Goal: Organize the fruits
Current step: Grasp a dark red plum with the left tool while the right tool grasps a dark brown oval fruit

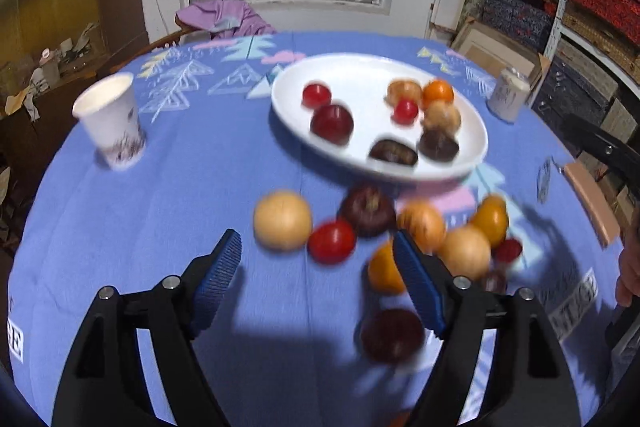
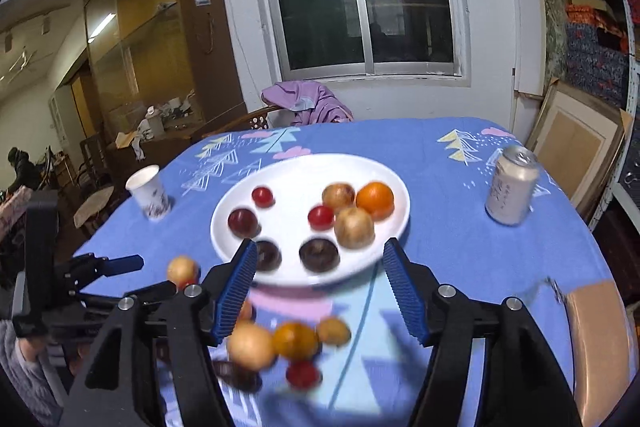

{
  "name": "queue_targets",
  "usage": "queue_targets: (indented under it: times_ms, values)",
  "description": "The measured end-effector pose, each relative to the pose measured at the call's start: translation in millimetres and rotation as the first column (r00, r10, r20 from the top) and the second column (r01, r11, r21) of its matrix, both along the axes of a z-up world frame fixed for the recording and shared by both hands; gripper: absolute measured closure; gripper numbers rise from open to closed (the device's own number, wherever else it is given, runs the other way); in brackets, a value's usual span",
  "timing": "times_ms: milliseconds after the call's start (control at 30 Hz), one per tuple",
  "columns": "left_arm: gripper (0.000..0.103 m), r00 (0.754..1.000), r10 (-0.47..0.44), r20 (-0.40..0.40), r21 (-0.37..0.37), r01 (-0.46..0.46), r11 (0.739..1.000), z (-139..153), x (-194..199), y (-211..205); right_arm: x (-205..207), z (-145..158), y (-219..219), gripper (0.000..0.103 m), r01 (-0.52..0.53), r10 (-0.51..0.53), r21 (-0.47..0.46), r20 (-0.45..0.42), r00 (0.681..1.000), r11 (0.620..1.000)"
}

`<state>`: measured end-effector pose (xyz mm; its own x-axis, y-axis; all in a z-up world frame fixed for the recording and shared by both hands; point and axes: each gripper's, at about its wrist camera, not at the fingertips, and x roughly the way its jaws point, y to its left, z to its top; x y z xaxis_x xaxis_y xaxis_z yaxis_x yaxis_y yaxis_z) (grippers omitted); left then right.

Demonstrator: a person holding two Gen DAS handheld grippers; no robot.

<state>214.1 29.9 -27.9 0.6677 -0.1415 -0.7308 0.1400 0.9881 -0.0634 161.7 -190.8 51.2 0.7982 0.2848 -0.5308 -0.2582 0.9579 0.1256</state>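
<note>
A white plate (image 1: 360, 71) on the blue tablecloth holds several fruits: red, orange, tan and dark ones. It also shows in the right wrist view (image 2: 288, 171). Several loose fruits lie in front of the plate, among them a tan fruit (image 1: 282, 220), a red tomato (image 1: 332, 241) and a dark apple (image 1: 392, 335). My left gripper (image 1: 318, 263) is open and empty above the loose fruits. My right gripper (image 2: 320, 267) is open and empty, over the plate's near rim, with loose fruits (image 2: 294, 341) below it.
A paper cup (image 1: 110, 121) stands at the left, also in the right wrist view (image 2: 149, 191). A drink can (image 1: 509, 94) stands at the right, also in the right wrist view (image 2: 512, 185). A chair with purple cloth (image 2: 308, 103) is behind the table.
</note>
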Motion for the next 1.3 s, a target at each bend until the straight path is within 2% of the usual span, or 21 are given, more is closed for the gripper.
queue_targets:
  times_ms: [133,267,500,600,633,833,967,1100,1233,1300]
  values:
    - [0.027,0.999,-0.037,0.011,0.013,0.037,0.999,-9.1,-24.4,-3.0,-27.1,-18.0,-2.7,0.033,0.005,-0.005,-0.045,0.004,1.000,0.999]
    - [0.027,0.996,-0.089,0.024,0.025,0.089,0.996,-8.4,-30.4,-15.1,-28.0,-25.3,-3.8,0.033,0.000,-0.001,-0.053,-0.024,1.000,0.999]
    - [0.027,0.983,-0.185,-0.006,0.053,0.185,0.981,-18.5,-33.3,-36.9,-30.5,-24.6,-4.8,0.033,-0.009,0.008,-0.032,-0.032,0.999,0.999]
    - [0.043,0.979,-0.198,-0.045,0.060,0.200,0.978,-28.6,-29.4,-41.3,-32.6,-23.5,-3.7,0.033,-0.016,0.015,-0.033,-0.027,1.000,0.999]
    - [0.048,0.978,-0.198,-0.059,0.053,0.201,0.978,-31.8,-27.3,-41.2,-33.0,-23.4,-3.3,0.033,-0.018,0.017,-0.034,-0.027,0.999,0.999]
    - [0.051,0.980,-0.189,-0.058,0.047,0.191,0.980,-34.8,-22.0,-40.0,-33.8,-25.2,-0.4,0.033,-0.032,0.031,-0.032,-0.040,0.999,0.999]
    - [0.066,0.976,-0.207,-0.069,0.041,0.210,0.977,-34.7,-22.0,-40.7,-35.1,-27.4,5.4,0.033,-0.062,0.061,-0.036,-0.049,0.997,0.997]
    - [0.066,0.985,-0.166,-0.047,0.040,0.168,0.985,-26.5,-24.4,-29.5,-41.6,-34.9,24.1,0.033,-0.149,0.145,-0.059,-0.066,0.987,0.987]
    - [0.066,0.996,-0.087,-0.018,0.013,0.087,0.996,-16.5,-21.9,-8.4,-49.2,-44.3,45.9,0.034,-0.218,0.210,-0.111,-0.075,0.975,0.970]
    - [0.066,0.998,-0.063,-0.019,0.008,0.063,0.998,-14.8,-19.7,-2.7,-49.6,-50.4,53.9,0.042,-0.236,0.225,-0.132,-0.094,0.970,0.963]
